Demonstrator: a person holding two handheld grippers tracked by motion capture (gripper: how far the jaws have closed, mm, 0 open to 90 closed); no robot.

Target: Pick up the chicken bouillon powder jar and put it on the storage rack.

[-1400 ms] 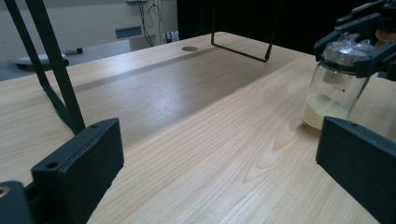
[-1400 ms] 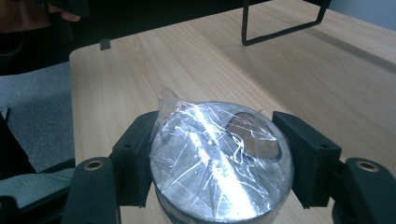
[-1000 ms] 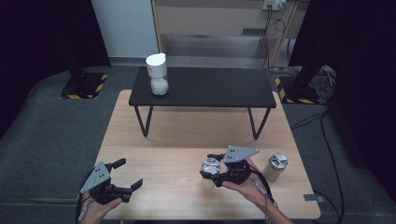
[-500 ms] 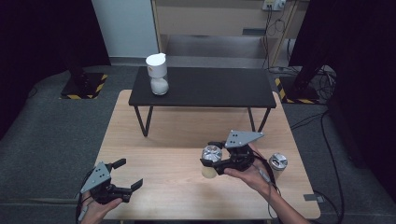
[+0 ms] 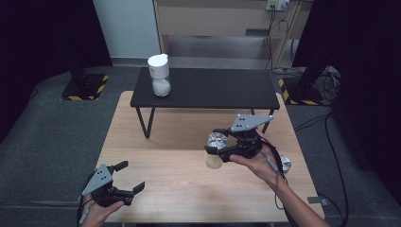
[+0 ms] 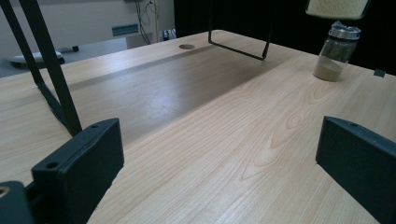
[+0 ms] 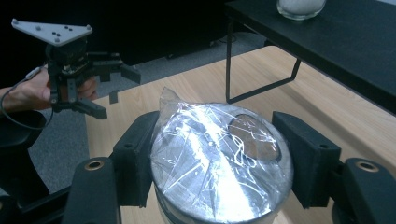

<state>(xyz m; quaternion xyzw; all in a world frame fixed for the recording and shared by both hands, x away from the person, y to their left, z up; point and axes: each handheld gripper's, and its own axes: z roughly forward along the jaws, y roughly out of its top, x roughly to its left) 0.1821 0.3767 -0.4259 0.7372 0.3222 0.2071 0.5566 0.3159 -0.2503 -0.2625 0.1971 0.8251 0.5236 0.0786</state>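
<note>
Carry step: right claw (image 5: pixel 218 145) clamped on a shaker jar (image 7: pixel 219 158), lifted off the surface (image 5: pixel 170 189).
Left claw (image 5: pixel 126 178) open, idle, nearest edge. Next: probably set jar upright on black shelf (image 5: pixel 213 87) beside white-filled jar (image 5: pixel 159 75); second shaker (image 6: pixel 336 51) waits.

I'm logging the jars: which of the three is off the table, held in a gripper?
The jar with the plastic-wrapped silver lid, clamped in the right gripper. The other shaker jar stands on the wooden table; the white-lidded jar stands on the black shelf.

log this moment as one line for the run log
right tongs: shut on shaker jar, lifted | left tongs: open, idle | second shaker: on wooden table
</note>
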